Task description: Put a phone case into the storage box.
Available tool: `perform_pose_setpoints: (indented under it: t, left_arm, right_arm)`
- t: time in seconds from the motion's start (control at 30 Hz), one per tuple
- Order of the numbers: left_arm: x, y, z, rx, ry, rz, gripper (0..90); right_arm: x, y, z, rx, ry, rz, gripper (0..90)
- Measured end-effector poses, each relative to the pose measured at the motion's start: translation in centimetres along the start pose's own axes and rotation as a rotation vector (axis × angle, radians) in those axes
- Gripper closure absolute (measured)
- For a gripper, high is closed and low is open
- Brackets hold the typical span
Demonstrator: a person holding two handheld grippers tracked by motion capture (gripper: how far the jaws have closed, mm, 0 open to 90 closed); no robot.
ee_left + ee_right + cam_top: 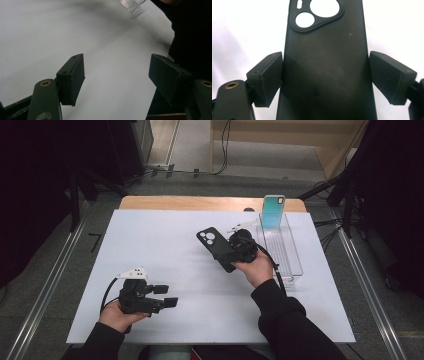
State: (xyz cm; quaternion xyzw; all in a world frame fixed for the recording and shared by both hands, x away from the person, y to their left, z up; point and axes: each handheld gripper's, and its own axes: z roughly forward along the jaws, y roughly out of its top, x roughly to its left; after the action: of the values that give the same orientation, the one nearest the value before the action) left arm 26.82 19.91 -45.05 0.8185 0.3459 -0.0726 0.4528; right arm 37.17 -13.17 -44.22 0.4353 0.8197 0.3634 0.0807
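My right gripper (pixel 231 254) is shut on a black phone case (pixel 213 241) and holds it above the white table sheet (pixel 160 245), right of centre. In the right gripper view the case (pixel 324 45) runs up between the jaws, its camera cut-outs at the top, with both pads (pixel 268 75) pressed on its long edges. Near the front left, my left gripper (pixel 167 296) lies low over the sheet, held in a hand. Its jaws stand open in the left gripper view (pixel 116 72), with bare white sheet between them.
A clear plastic tray (pixel 290 257) lies along the right side of the sheet. A teal phone case (pixel 273 211) stands upright at its far end. The wooden table edge (pixel 200 202) shows beyond the sheet. Metal rails run along both sides of the table.
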Motion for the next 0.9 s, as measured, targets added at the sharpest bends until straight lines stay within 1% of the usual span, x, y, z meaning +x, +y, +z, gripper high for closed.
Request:
perform_pose_setpoints:
  t: [0.03, 0.07, 0.17, 0.27, 0.37, 0.43, 0.47, 0.5, 0.53, 0.57, 0.6, 0.63, 0.67, 0.7, 0.77, 0.83, 0.9]
  left_arm:
    - [-0.1, 0.2, 0.1, -0.002, -0.013, -0.008, 29.3]
    - [-0.1, 0.4, 0.1, -0.002, -0.016, -0.014, 29.5]
    - [-0.3, 1.1, 0.3, -0.010, -0.010, -0.038, 29.7]
    - [-0.5, 1.6, 0.6, -0.010, -0.002, -0.053, 29.7]
    - [-0.5, 2.1, 0.9, -0.002, -0.014, -0.070, 29.6]
    - [-0.4, 2.3, 1.1, 0.005, -0.004, -0.077, 28.5]
    - [-0.4, 2.4, 1.2, 0.006, -0.005, -0.087, 26.4]
    - [-0.4, 2.6, 1.3, 0.006, -0.005, -0.105, 25.7]
    - [-0.4, 2.6, 1.3, 0.004, -0.005, -0.112, 25.7]
    - [-0.5, 2.8, 1.4, 0.003, 0.003, -0.121, 25.7]
    - [-0.6, 2.8, 1.4, -0.008, 0.014, -0.125, 25.7]
    - [-0.8, 2.8, 1.3, -0.024, 0.044, -0.127, 25.7]
    - [-1.1, 2.9, 1.3, -0.042, 0.070, -0.121, 25.9]
    - [-1.2, 3.0, 1.4, -0.046, 0.062, -0.122, 26.3]
    - [-1.2, 3.3, 1.6, -0.034, 0.021, -0.139, 27.1]
    - [-1.2, 3.5, 1.8, -0.036, 0.017, -0.151, 27.1]
    - [-1.0, 3.8, 2.1, -0.031, 0.007, -0.174, 27.1]
  right_arm:
    - [0.0, -0.2, -0.4, -0.003, 0.002, -0.003, 13.9]
    - [0.1, -0.6, -1.0, -0.008, 0.007, 0.001, 13.9]
    - [0.2, -1.3, -2.1, -0.024, 0.020, 0.002, 13.9]
    - [0.6, -2.0, -2.9, -0.020, 0.022, -0.005, 13.9]
    - [1.0, -2.7, -3.6, -0.023, 0.026, -0.008, 13.9]
    - [1.3, -3.3, -4.0, -0.026, 0.036, -0.006, 13.9]
    - [1.4, -3.5, -4.2, -0.025, 0.038, -0.003, 13.9]
    - [1.6, -3.8, -4.3, -0.028, 0.042, -0.002, 13.9]
    - [1.8, -4.1, -4.4, -0.025, 0.047, 0.001, 13.9]
    - [1.9, -4.2, -4.5, -0.023, 0.045, 0.001, 13.9]
    - [2.1, -4.4, -4.6, -0.025, 0.048, 0.004, 13.9]
    - [2.2, -4.5, -4.6, -0.029, 0.051, 0.005, 13.9]
    - [2.3, -4.7, -4.7, -0.033, 0.050, 0.010, 13.8]
    - [2.5, -4.9, -4.7, -0.038, 0.055, 0.015, 13.9]
    - [2.8, -5.1, -4.8, -0.042, 0.056, 0.019, 13.8]
    - [3.1, -5.3, -4.7, -0.046, 0.060, 0.028, 13.9]
    - [3.4, -5.6, -4.6, -0.047, 0.071, 0.047, 13.9]
